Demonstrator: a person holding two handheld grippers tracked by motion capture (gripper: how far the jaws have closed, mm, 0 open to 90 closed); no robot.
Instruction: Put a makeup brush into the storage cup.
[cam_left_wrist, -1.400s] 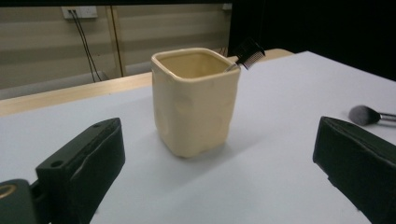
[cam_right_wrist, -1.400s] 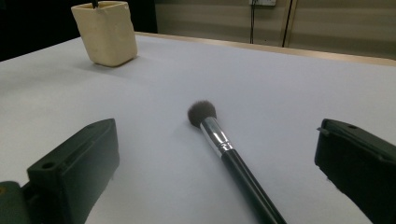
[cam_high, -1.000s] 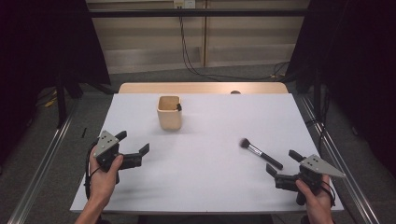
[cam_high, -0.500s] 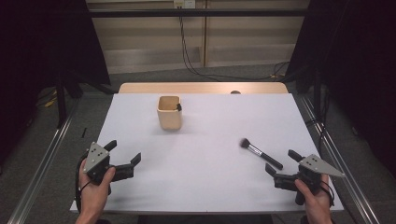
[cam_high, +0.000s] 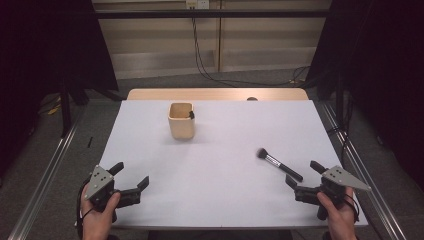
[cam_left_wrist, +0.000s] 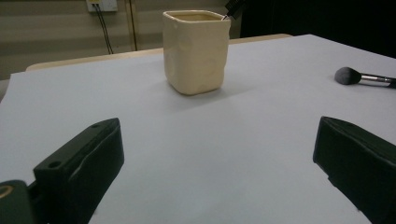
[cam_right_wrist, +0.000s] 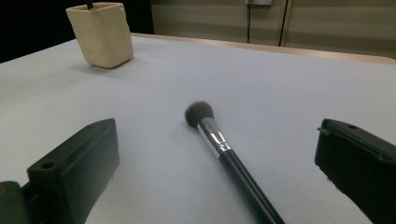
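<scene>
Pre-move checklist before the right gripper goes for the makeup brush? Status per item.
1. Right gripper open: ok, jaws stand wide apart.
2. Makeup brush lined up between its jaws: ok, handle runs toward the gripper.
3. Brush free on the white table, nothing touching it: ok.
4. Left gripper clear of the path: ok, open at the near left corner.
5. Cream cup upright: ok.
6. Room in the cup: cannot tell; something dark already pokes out at its rim.

Left gripper (cam_high: 131, 181) and right gripper (cam_high: 301, 177) sit low at the near corners, hand-held, jaws spread wide, both empty.
</scene>
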